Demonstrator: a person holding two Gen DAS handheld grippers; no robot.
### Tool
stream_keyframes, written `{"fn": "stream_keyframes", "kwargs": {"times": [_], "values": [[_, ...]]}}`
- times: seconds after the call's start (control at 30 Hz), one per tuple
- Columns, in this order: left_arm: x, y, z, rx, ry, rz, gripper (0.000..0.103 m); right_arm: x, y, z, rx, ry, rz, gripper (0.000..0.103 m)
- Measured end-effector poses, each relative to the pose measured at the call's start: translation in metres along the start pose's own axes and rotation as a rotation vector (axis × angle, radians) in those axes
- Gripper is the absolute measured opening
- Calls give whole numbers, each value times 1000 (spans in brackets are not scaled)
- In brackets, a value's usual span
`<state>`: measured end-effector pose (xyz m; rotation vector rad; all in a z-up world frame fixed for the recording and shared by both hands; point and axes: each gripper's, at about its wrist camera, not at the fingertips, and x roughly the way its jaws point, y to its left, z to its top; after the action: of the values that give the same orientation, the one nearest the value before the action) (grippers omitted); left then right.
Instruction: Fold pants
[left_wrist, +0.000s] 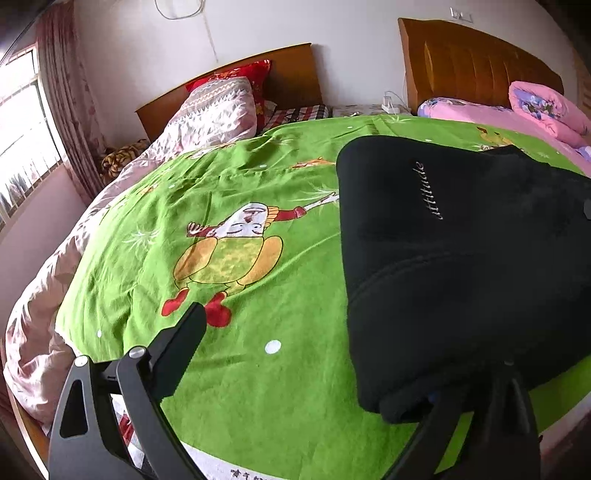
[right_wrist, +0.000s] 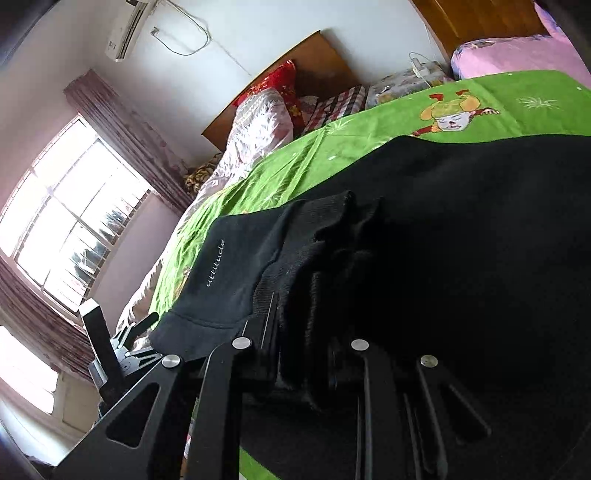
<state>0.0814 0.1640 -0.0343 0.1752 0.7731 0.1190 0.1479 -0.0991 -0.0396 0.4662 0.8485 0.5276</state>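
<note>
My right claw (right_wrist: 306, 332) pinches the black pants' (left_wrist: 461, 258) ribbed edge; my left claw (left_wrist: 314, 369) is spread wide, one finger under their near corner. I'd carry the layers evenly, edges aligned, over the green blanket (left_wrist: 240, 387). The soft, thick fleece lies partly folded.

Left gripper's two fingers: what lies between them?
In the left wrist view, mostly bare green sheet; the black pants cover the stretch nearest the right-hand finger.
</note>
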Motion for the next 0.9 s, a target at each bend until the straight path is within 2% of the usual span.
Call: {"fn": "stream_keyframes", "kwargs": {"times": [0.13, 0.17, 0.2, 0.23, 0.27, 0.3, 0.37, 0.43, 0.5, 0.57, 0.63, 0.73, 0.8, 0.83, 0.9], "values": [[-5, -2, -1, 48, -1, -7, 97, 6, -14, -6, 70, 43, -41, 28], [-10, -3, -3, 80, 14, -22, 97, 3, -13, -5, 69, 57, -46, 36], [-15, -2, -6, 116, 34, -41, 98, 0, -10, -6, 59, 63, -50, 50], [-21, -1, -8, 149, 47, -53, 98, -8, -6, -7, 40, 54, -60, 70], [-30, 1, -11, 186, 64, -66, 98, -17, -3, -8, 16, 31, -77, 77], [-39, 3, -13, 203, 71, -83, 98, -24, 0, -9, -12, 2, -101, 81], [-73, 15, -7, 188, 20, -187, 98, -40, 13, -7, -92, -65, -165, 81], [-103, 29, 14, 85, -87, -316, 102, -46, 35, -2, -186, -120, -192, 81], [-112, 38, 39, -49, -167, -449, 102, -40, 54, 2, -260, -128, -198, 81], [-94, 28, 66, -140, -158, -512, 102, -23, 76, 4, -339, -109, -218, 81], [-67, 4, 81, -136, -112, -552, 101, -1, 90, 0, -394, -51, -217, 80], [-20, -38, 77, -76, 24, -532, 101, 21, 94, -18, -455, 42, -276, 81], [3, -56, 60, -22, 86, -489, 101, 34, 84, -32, -484, 97, -327, 82], [16, -64, 46, 15, 113, -444, 100, 37, 79, -38, -498, 97, -322, 84], [12, -72, 34, 73, 32, -405, 101, 31, 72, -45, -500, 67, -293, 84]]}}
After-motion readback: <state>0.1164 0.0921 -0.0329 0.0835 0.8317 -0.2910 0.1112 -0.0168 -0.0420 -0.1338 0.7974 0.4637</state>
